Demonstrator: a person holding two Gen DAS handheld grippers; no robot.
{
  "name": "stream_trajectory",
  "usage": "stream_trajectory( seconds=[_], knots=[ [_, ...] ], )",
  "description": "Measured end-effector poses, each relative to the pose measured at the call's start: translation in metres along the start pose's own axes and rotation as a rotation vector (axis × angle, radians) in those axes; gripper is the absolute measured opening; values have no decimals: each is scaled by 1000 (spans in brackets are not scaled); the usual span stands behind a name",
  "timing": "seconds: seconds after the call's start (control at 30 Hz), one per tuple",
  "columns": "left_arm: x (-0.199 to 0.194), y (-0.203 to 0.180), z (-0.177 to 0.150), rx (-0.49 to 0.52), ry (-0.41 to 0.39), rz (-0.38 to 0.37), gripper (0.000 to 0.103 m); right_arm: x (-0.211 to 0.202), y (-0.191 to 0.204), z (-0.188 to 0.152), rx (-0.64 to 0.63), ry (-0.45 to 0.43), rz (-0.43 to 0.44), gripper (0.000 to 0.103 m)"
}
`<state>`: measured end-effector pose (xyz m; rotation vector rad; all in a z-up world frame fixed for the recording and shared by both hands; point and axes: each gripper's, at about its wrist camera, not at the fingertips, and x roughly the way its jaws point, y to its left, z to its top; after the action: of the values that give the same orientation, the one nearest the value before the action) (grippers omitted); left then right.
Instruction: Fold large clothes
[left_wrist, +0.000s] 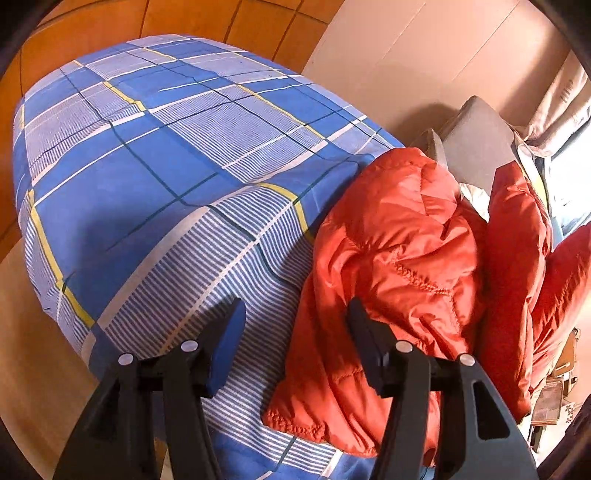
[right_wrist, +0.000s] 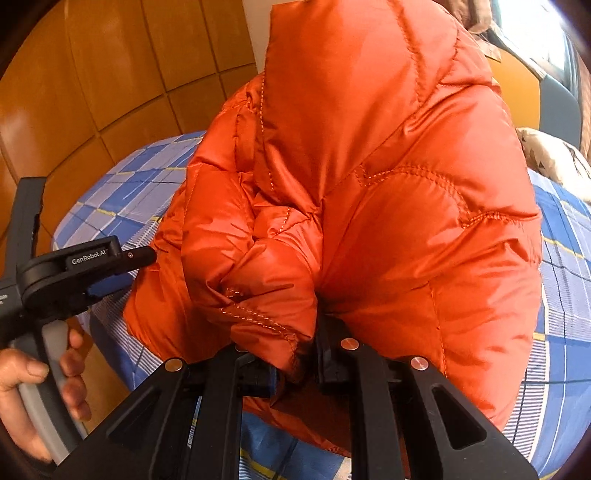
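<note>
A puffy orange down jacket (left_wrist: 399, 251) lies bunched on a bed with a blue plaid sheet (left_wrist: 147, 166). My left gripper (left_wrist: 295, 325) is open just above the jacket's left edge, its right finger over the orange fabric and its left finger over the sheet, the pads pressing on nothing. In the right wrist view the jacket (right_wrist: 369, 166) rises in a tall mound, and my right gripper (right_wrist: 295, 362) is shut on a fold of its stitched hem. The left gripper (right_wrist: 140, 256) shows at the left of that view, held by a hand (right_wrist: 22, 373), its tip at the jacket's side.
Orange wood panels (left_wrist: 258, 22) stand behind the bed. A grey cushion (left_wrist: 476, 144) leans behind the jacket, with a curtain (left_wrist: 565, 99) and a window at the right. A patterned pillow (right_wrist: 554, 158) lies at the far right. The sheet (right_wrist: 561, 266) spreads past the jacket.
</note>
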<state>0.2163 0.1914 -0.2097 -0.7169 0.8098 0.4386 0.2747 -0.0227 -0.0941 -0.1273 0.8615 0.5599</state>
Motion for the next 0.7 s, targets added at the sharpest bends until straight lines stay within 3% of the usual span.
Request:
stream_trajectory(
  seconds=[0.23,0.47,0.7],
  knots=[
    [-7,4,-4,18,-7,2,56,6,22,1,-124,-7,-72,14],
    [-16,-1,-3,83,-19,-30,57,12,20,-2,-149,-13,-60,14],
    [-17,1,-6,-6,7,-58,57,7,13,-4,-159,-17,-45,14]
  ],
)
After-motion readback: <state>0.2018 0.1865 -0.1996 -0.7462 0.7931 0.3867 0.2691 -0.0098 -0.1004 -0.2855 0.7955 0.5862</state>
